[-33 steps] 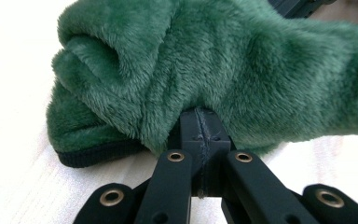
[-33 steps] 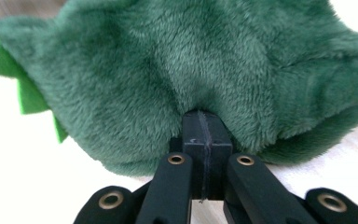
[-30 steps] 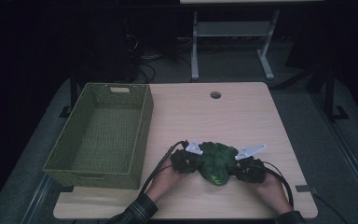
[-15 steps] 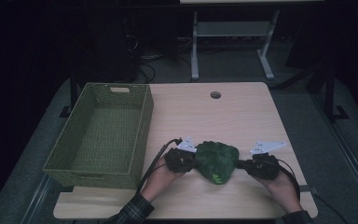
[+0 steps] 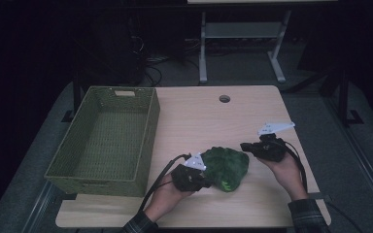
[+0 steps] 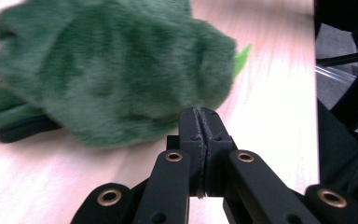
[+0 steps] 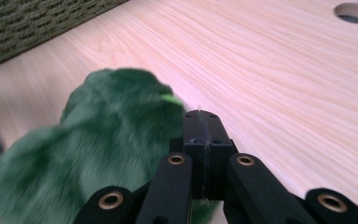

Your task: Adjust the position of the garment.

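Green plush toy [image 5: 227,168] lies on the wooden table [image 5: 204,121], near its front edge, to the right of the woven basket [image 5: 106,141] and apart from it. High view: left gripper [image 5: 200,178] sits against the toy's left flank; right gripper [image 5: 245,145] hovers just off its upper right corner, with no contact that can be made out there. The basket is empty and stands along the table's left side, probably the destination, so the toy is being worked on beside it rather than in it.

Left gripper view: jaws pressed together, tips meeting the fur at the toy's lower edge. A few fibres may be pinched, but whether the plush itself is caught cannot be told. A dark underside shows at the toy's left, suggesting it is folded or lying partly on its back.

Right gripper view: jaws clenched flat against each other, nothing visible between them. The toy sits just left of the tips, bare tabletop to the right. Judgement: this gripper is free, placed close by to steady or re-grasp.
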A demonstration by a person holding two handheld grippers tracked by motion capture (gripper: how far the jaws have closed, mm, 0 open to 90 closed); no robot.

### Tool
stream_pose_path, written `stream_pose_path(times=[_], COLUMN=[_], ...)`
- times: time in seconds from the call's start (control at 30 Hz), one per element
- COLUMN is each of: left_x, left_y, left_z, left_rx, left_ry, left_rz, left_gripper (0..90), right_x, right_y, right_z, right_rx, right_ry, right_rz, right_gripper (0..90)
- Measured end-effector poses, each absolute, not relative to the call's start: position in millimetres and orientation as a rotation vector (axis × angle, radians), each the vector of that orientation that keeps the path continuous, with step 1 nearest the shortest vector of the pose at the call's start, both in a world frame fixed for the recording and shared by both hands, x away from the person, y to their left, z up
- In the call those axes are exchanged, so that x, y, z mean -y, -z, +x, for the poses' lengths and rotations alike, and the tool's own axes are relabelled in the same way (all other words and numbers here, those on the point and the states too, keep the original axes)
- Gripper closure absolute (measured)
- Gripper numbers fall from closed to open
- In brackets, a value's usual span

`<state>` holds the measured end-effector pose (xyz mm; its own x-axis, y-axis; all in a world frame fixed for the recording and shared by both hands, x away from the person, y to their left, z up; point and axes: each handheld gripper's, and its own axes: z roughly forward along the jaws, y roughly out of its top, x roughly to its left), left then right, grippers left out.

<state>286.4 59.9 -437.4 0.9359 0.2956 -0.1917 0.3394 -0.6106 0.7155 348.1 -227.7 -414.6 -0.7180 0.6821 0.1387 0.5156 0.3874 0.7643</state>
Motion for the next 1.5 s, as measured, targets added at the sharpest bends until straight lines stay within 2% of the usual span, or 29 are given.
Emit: stream_pose_path(times=[0.27, 0.57, 1.0, 1.5], left_x=[-41.7, -17.8, -17.0, -42.5], left_y=[443.7, 454.0, 466.5, 465.1], left_z=[273.6, 274.7, 293.1, 308.7], left_rx=[-0.386, -0.362, -0.419, -0.493], left_ry=[0.107, 0.133, 0.084, 0.035], left_rz=[2.296, 2.288, 2.326, 2.331], left_gripper=[88.6, 88.7, 89.5, 89.5], right_x=[204.7, 191.1, 196.4, 206.0], right_y=[426.2, 446.0, 456.3, 456.1], right_z=[379.8, 396.5, 395.8, 375.2], right_rx=[-2.499, -2.564, -2.628, -2.656], right_ry=[-1.236, -1.191, -1.151, -1.12], right_rz=[1.09, 1.105, 1.12, 1.116], right_gripper=[89.7, 89.7, 89.8, 89.7])
